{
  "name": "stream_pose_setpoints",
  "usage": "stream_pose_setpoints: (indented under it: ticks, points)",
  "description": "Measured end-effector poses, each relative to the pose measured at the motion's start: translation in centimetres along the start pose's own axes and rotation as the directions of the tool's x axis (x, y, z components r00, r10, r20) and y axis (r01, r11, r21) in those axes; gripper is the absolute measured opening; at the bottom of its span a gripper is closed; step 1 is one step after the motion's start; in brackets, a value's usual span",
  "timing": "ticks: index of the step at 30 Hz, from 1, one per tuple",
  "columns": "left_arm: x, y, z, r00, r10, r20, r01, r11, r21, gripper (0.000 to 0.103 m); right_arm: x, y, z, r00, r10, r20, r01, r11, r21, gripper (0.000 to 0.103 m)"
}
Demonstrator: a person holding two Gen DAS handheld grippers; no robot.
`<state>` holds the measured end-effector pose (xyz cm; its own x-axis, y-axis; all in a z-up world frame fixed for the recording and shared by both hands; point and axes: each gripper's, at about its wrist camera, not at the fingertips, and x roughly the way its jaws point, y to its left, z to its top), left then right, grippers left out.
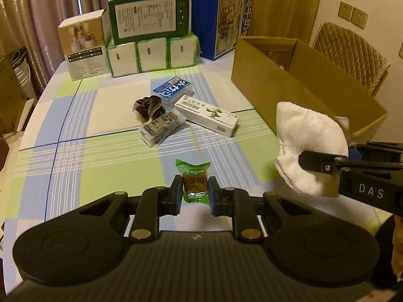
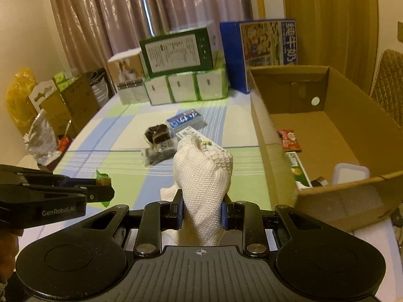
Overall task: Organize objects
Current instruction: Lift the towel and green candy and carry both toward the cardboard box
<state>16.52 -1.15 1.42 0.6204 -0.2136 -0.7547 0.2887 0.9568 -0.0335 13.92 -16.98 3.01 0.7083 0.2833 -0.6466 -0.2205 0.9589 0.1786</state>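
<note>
Left tool (image 1: 195,191) clamping a small green-wrapped snack (image 1: 194,181), lower centre of the left view, held above the desk (image 1: 75,156). Right tool (image 2: 201,214) clamping a bunched white cloth (image 2: 204,183), centre of the right view; same cloth showing at right edge of the left view. Both loads in the air, neither in the cardboard box (image 2: 277,151) yet.

Risks, judging from this:
- Snack pinched only across its middle, crinkly wrapper probably slick; possibly slipping or rotating out during a swing toward the box.
- Cloth hanging loose past the pads; a trailing fold possibly snagging on the near box wall, dragging or tipping the box.
- Tools sitting close side by side; crossing paths toward the box at right possibly knocking one load off.
- Box already holding a red packet (image 2: 289,139), a green-printed carton (image 2: 298,173) and a white container (image 2: 350,173); dropping blind possibly piling things at the near end.

Around, centre of the desk, well apart from both tools: dark scrunchie (image 1: 148,107), clear-wrapped packet (image 1: 161,127), white medicine box (image 1: 209,118), blue-lidded case (image 1: 172,90). Lying clustered, touching or overlapping; cannot tell exactly which.

Upper part of frame: stacked boxes and tissue packs (image 1: 151,52), blue milk carton (image 1: 221,22). Not blocking. Only the tall near box wall standing between the loads and the box floor.
</note>
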Motion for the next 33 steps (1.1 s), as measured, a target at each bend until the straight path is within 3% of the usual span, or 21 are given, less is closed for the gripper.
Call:
stream_pose_setpoints:
  ticks: [12, 33]
  points:
    - [-4.8, -3.3, -1.2, 0.999, -0.004, 0.038, 0.006, 0.999, -0.033, 0.016, -5.9, -0.5, -0.6, 0.999, -0.024, 0.041, 0.024, 1.0, 0.006, 0.024]
    - [-6.5, -6.9, -0.9, 0.996, -0.042, 0.074, 0.043, 0.999, -0.018, 0.016, -9.8, -3.9, -0.7, 0.993, -0.091, 0.074, 0.088, 0.995, 0.047, 0.024]
